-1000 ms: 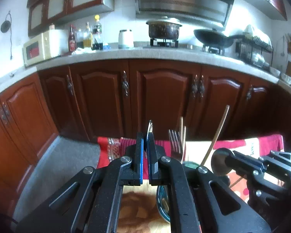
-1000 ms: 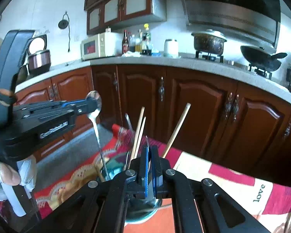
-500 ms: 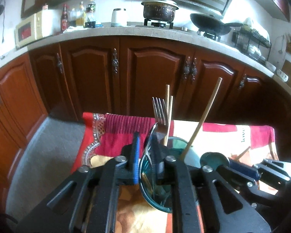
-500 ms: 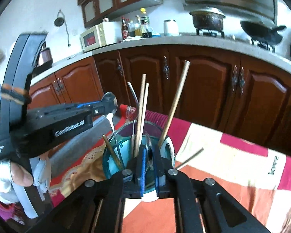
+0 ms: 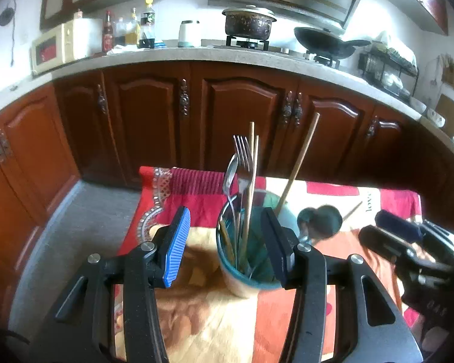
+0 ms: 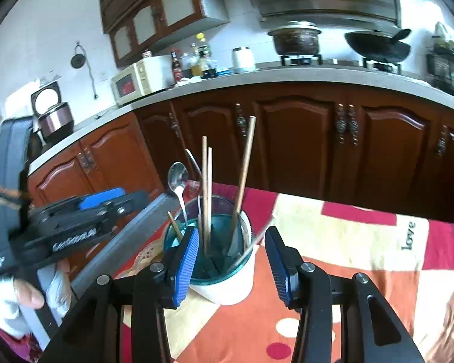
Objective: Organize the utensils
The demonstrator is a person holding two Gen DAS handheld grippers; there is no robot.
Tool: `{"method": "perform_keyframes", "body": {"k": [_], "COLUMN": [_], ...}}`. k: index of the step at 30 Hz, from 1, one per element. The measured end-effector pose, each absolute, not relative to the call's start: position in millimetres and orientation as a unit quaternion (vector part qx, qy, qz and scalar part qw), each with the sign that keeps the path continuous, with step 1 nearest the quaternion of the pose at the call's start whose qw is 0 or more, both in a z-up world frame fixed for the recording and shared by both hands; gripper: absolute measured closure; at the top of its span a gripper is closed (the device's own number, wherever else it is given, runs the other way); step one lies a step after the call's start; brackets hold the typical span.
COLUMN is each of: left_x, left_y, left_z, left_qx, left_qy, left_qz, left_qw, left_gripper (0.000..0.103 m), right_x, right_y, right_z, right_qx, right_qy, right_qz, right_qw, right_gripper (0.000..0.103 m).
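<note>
A: Nearest, the left gripper (image 5: 227, 242)?
B: Jaws opening, spread wide, gripping nothing; the teal cup (image 5: 245, 260) sits in the gap, toward the right finger.
A: The right gripper (image 6: 231, 258)?
B: Also opening, pads clear of the cup (image 6: 224, 275) between them.
A: What's inside the cup?
B: A spoon (image 6: 178, 181) leaning toward 11 o'clock, a fork (image 5: 243, 157), and wooden chopsticks (image 6: 205, 193) upright, one toward 1 o'clock.
A: Beyond?
B: The patterned cloth (image 6: 333, 242), then brown cabinets (image 6: 302, 139).

The left gripper (image 5: 225, 245) points down a bit, its jaws opening wide; the right gripper (image 6: 231, 260) sits beside it, jaws opening too; neither one squeezes anything.
</note>
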State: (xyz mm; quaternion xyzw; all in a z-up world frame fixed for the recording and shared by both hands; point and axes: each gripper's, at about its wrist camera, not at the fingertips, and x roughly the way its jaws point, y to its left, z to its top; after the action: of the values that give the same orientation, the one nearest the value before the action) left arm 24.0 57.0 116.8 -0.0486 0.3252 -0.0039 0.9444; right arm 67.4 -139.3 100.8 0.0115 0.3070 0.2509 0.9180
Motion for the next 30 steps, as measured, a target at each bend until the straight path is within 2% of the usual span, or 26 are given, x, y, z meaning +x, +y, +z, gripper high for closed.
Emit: {"method": "perform_keyframes", "body": {"k": [7, 9, 11, 13, 21, 23, 30], "left_x": [-4, -10, -16, -20, -31, -33, -42], "left_y": [44, 42, 39, 38, 37, 36, 34], "left_z": [113, 112, 113, 114, 116, 116, 120], "left_qx": [-0.037, -0.035, -0.029, -0.026, -0.036, -0.037, -0.035], "left_qy": [0.32, 0.32, 0.318, 0.315, 0.31, 0.31, 0.302], "left_qz": [0.008, 0.015, 0.026, 0.032, 0.033, 0.033, 0.044], "left_qw": [0.947, 0.947, 0.947, 0.948, 0.949, 0.949, 0.952], "left_gripper": [0.055, 0.055, 0.055, 0.055, 0.055, 0.055, 0.055], "right_x": [51, 46, 43, 38, 28, 27, 23], "right_y": [-141, -140, -139, -139, -139, -140, -138], "right_z": [103, 105, 107, 109, 113, 114, 114], "right_qx": [0.02, 0.021, 0.021, 0.022, 0.016, 0.018, 0.017], "right_qy": [0.311, 0.307, 0.305, 0.301, 0.293, 0.293, 0.293], "right_qz": [0.206, 0.2, 0.191, 0.186, 0.175, 0.174, 0.174], "right_qw": [0.928, 0.93, 0.933, 0.935, 0.94, 0.94, 0.94], "right_gripper": [0.059, 0.056, 0.048, 0.047, 0.044, 0.04, 0.04]}}
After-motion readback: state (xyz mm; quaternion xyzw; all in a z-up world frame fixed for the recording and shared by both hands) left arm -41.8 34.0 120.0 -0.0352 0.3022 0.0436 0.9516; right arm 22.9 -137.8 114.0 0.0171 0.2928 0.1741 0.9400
